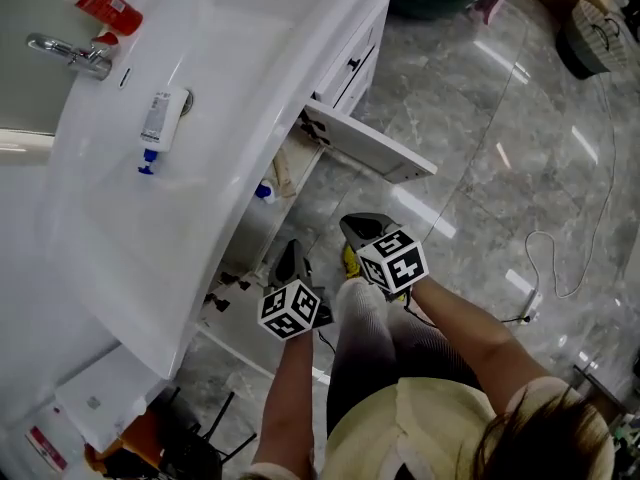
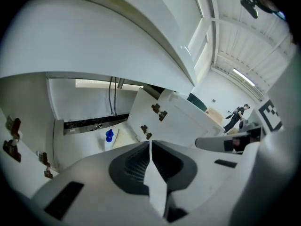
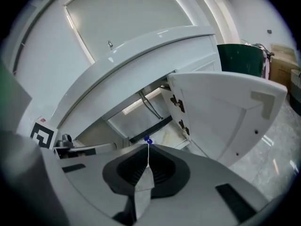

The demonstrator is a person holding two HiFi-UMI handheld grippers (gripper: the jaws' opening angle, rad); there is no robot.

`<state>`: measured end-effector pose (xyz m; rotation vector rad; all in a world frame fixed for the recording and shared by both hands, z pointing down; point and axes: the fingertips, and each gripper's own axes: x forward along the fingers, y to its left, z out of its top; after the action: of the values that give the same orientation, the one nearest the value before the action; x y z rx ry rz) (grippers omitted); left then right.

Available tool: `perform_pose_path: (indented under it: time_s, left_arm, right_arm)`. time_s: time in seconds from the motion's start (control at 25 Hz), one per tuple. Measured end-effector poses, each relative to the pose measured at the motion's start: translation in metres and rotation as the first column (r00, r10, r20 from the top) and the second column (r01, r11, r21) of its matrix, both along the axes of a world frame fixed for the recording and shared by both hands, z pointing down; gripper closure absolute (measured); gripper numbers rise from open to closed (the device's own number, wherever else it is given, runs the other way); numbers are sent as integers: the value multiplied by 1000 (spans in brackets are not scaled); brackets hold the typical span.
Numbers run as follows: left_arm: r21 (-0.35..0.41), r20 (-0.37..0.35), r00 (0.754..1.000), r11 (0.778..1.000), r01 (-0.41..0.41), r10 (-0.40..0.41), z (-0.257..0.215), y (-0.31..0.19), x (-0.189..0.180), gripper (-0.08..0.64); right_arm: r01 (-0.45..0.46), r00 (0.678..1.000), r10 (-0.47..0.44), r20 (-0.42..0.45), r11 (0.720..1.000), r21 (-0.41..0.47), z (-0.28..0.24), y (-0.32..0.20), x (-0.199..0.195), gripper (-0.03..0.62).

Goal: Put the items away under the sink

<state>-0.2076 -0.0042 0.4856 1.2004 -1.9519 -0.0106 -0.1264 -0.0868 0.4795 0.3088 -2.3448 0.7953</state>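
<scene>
A white bottle with a blue cap (image 1: 263,193) stands inside the open cabinet under the sink (image 1: 250,118); it also shows as the bottle (image 2: 109,136) in the left gripper view and as a blue cap (image 3: 147,140) just over the right jaws. On the counter lie a white toothpaste tube (image 1: 160,120) and a red-and-white bottle (image 1: 105,3). My left gripper (image 1: 291,258) (image 2: 149,142) and right gripper (image 1: 357,228) (image 3: 148,146) hover side by side in front of the cabinet opening. Both are shut with nothing between the jaws.
The cabinet door (image 1: 370,146) (image 3: 221,112) stands swung open to the right of the grippers. Drain pipes (image 2: 113,95) hang at the cabinet's back. A faucet (image 1: 70,56) sits at the counter's left. A cable (image 1: 560,258) lies on the marble floor.
</scene>
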Motion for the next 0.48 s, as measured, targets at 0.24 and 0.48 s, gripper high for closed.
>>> perform_pose_path:
  time_s: [0.24, 0.48]
  left_arm:
    - [13, -10, 1000, 1000, -21, 21, -45, -1, 3, 517]
    - [31, -59, 998, 999, -18, 19, -80, -4, 14, 522]
  right_arm:
    - [18, 1000, -18, 18, 1000, 2, -37, 3, -1, 566]
    - [30, 1000, -29, -8, 1000, 5, -63, 11, 5, 566]
